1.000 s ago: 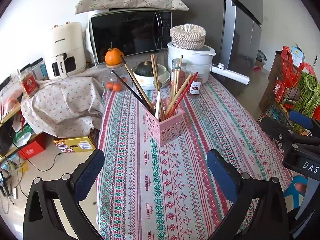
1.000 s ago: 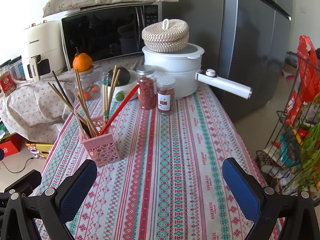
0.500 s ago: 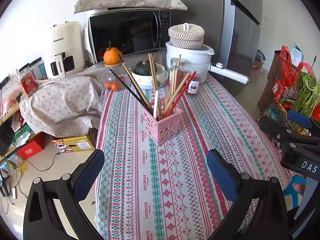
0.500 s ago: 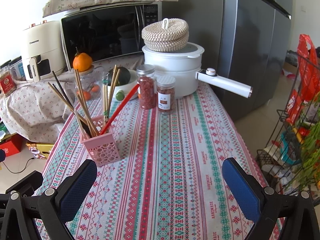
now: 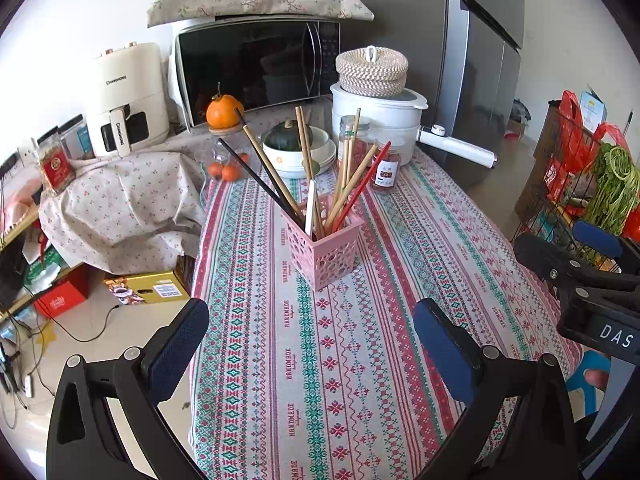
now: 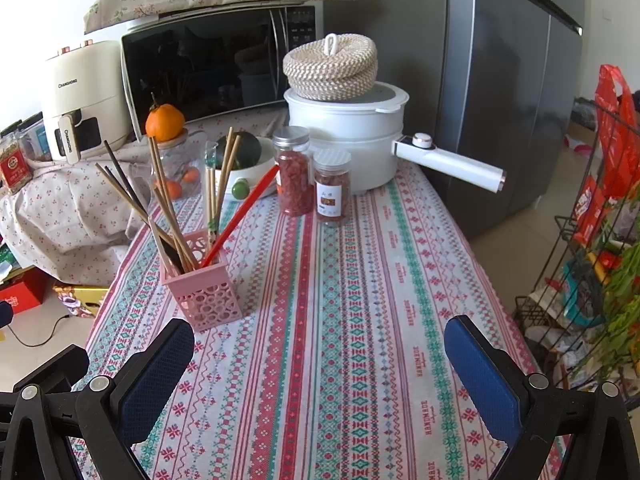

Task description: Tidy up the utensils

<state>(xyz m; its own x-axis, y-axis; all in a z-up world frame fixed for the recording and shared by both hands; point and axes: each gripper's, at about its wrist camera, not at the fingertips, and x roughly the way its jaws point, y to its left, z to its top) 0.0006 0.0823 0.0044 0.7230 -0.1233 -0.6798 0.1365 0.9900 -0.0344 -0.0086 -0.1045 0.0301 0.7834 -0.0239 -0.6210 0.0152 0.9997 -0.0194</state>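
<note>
Patterned tablecloth (image 5: 352, 360) covers table; microwave (image 5: 256, 68) and fridge (image 6: 508, 92) behind. Pink perforated holder (image 5: 326, 248) upright mid-table, holds chopsticks (image 5: 276, 180): wooden, black, one red (image 6: 240, 216), one white, all leaning outward. Two lidded jars (image 6: 332, 188) with reddish contents beyond it, apart; white pot (image 6: 348, 148) bears woven basket. Chopstick lower ends hidden in holder. Left gripper (image 5: 312, 344) low over near table edge, fingers spread, empty. Right gripper (image 6: 320, 356) likewise spread, empty, to holder's right.
</note>
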